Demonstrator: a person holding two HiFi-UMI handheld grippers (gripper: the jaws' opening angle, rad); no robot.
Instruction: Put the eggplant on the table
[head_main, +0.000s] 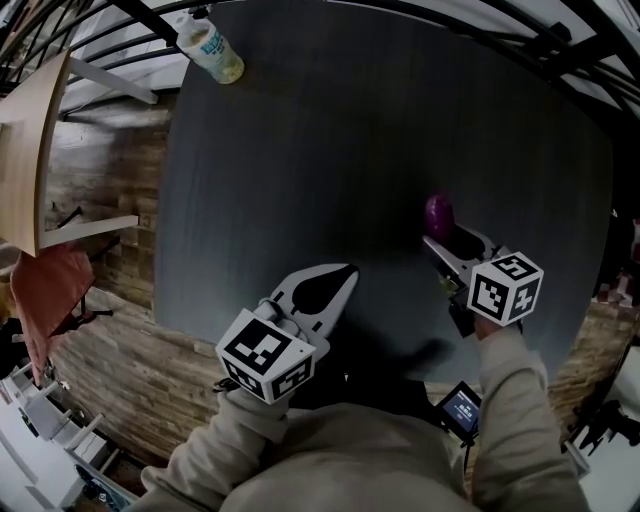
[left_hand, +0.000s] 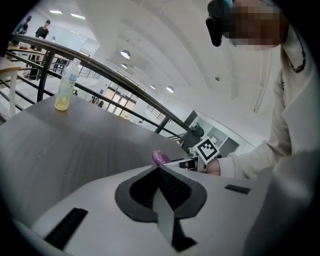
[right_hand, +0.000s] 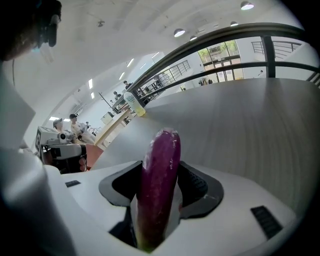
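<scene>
Your right gripper (head_main: 447, 250) is pinching the eggplant (right_hand: 159, 185) between its pads, with the jaws held fairly wide around its body. The eggplant's long axis runs straight along the line the jaws point, so the rounded purple end sticks out past the jaw tips and the stem end sits back in the throat of the gripper. From the head view that purple end hangs over the right part of the dark table (head_main: 330, 150), well in from the near edge, and the gripper is tipped nose-down toward the top. Whether the tip already touches the surface you cannot tell from any view. That is the relation your next move turns on, I'd judge: the table lies below and ahead of the eggplant's nose, not alongside its flank, so releasing at this tilt would likely let it land end first and topple or roll. Flattening the wrist so the long side meets the top looks safer. Your left gripper (head_main: 350, 270) is pressed together on nothing (its tips meet in its own view) and sits off to the left near the table's front edge, well apart from the eggplant – the right hand is the one placed to do this
</scene>
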